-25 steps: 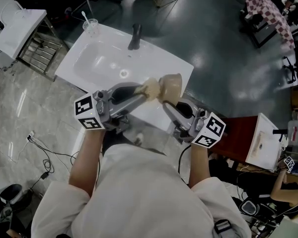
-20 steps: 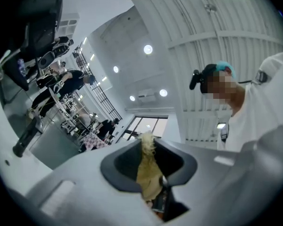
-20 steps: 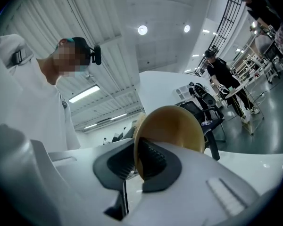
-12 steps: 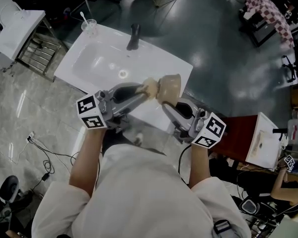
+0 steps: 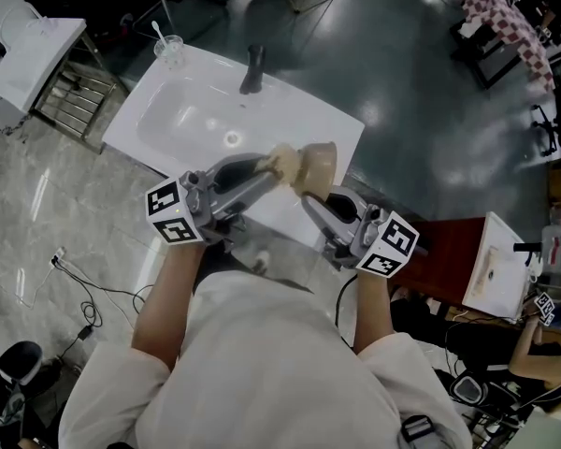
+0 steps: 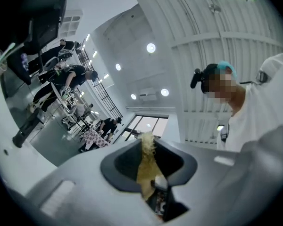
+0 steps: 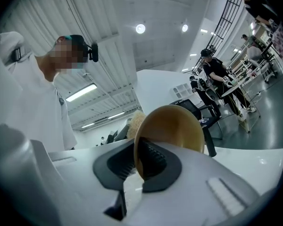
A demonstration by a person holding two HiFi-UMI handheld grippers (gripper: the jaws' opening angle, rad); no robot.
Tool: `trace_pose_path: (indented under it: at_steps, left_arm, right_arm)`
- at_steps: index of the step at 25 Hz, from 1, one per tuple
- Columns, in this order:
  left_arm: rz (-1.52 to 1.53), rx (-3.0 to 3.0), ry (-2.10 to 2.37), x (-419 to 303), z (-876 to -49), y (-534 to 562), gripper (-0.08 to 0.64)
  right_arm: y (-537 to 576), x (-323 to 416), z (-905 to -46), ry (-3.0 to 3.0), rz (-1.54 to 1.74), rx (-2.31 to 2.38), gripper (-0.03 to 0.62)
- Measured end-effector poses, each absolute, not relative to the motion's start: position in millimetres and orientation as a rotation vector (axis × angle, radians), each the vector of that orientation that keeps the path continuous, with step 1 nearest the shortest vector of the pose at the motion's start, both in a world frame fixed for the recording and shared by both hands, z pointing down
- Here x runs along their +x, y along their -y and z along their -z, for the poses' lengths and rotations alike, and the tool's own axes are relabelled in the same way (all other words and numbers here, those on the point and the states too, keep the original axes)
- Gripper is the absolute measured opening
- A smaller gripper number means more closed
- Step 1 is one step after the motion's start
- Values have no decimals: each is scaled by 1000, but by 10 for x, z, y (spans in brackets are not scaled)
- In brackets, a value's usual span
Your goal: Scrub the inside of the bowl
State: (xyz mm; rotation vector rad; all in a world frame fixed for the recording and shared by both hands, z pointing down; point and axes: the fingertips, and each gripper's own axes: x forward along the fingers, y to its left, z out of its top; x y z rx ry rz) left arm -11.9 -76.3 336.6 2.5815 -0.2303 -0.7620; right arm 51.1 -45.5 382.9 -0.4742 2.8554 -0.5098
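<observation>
A tan bowl [image 5: 320, 164] is held on edge over the front rim of a white sink [image 5: 182, 120]. My right gripper [image 5: 309, 195] is shut on the bowl's rim; the right gripper view shows the bowl [image 7: 174, 126] clamped between the jaws of that gripper [image 7: 139, 163]. My left gripper [image 5: 267, 169] is shut on a pale yellow fibrous scrubber [image 5: 282, 162], whose tip presses against the bowl's open side. In the left gripper view the scrubber [image 6: 146, 159] stands pinched in that gripper [image 6: 153, 175]. The scrubber [image 7: 135, 121] also peeks out behind the bowl's edge.
A dark faucet [image 5: 252, 68] stands at the back of the sink, and a glass with a utensil [image 5: 170, 50] sits on its far left corner. A metal rack [image 5: 70, 92] is to the left, a red cabinet [image 5: 449, 251] to the right. A cable [image 5: 84, 297] lies on the floor.
The bowl and my right gripper have shifted slightly to the left. The scrubber stays against the bowl, and both grips are unchanged.
</observation>
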Motion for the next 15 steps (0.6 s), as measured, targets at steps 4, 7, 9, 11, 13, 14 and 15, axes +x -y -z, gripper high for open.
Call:
trace_pose_path:
  at_steps: [4,7,9,11,13,14,15]
  left_arm:
    - [761,2540,296,-174,-3430,900,80]
    - [705,2541,301,-147,-3559,863,80]
    - [671,2542,272,-95,-3625,791,80]
    - [651,2544,229,-51,-3647,703,80]
    - [654,2547,191,-47,-3622,635,80]
    - [668,2546,178,-66,-3595,618,80]
    - [688,2543,172,-93,-3565,612,80]
  right_arm:
    - [431,451,-3802,-2863,503,-453,17]
    - [422,474,-3790,-2861,495,-455,17]
    - [443,518,-3783,-2851,494,-475,18]
    - [480,557,-3787,-2835,501,-503,18]
    - [516,567,-3804,-2829,511,-518,17]
    - [529,559,-3815,-2833,515,-517,17]
    - [539,545,-3829,-2839,517,-513,17]
